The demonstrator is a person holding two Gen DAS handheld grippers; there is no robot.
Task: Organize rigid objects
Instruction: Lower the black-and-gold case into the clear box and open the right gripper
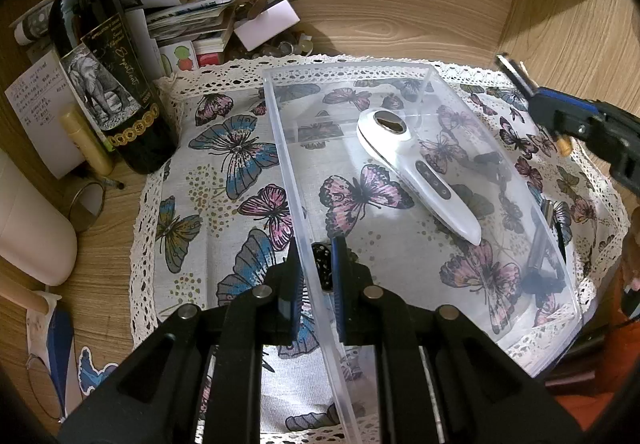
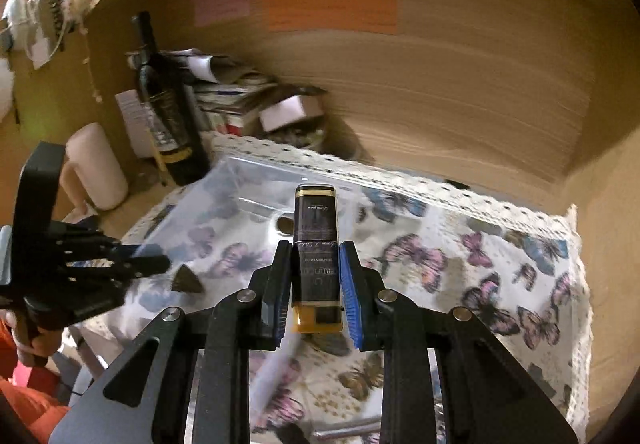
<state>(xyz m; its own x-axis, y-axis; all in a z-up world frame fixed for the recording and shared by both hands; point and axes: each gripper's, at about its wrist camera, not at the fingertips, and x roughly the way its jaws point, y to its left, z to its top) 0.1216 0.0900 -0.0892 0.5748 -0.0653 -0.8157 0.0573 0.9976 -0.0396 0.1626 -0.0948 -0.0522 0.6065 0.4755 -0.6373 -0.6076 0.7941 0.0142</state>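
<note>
Two grippers at work: my left gripper (image 1: 316,272) clamps the clear box (image 1: 400,68) wall, my right gripper (image 2: 314,280) grips a black-gold tube (image 2: 315,244), long axis pointing ahead toward the box, down-left

Wood-grain desk (image 1: 360,16) with wooden back wall (image 2: 440,92), perhaps an alcove; coloured notes (image 2: 332,10) stuck on.

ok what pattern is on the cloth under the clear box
Butterflies, pink and blue, on a pale cloth with a white lace edge; clearest in the left wrist view.
</note>
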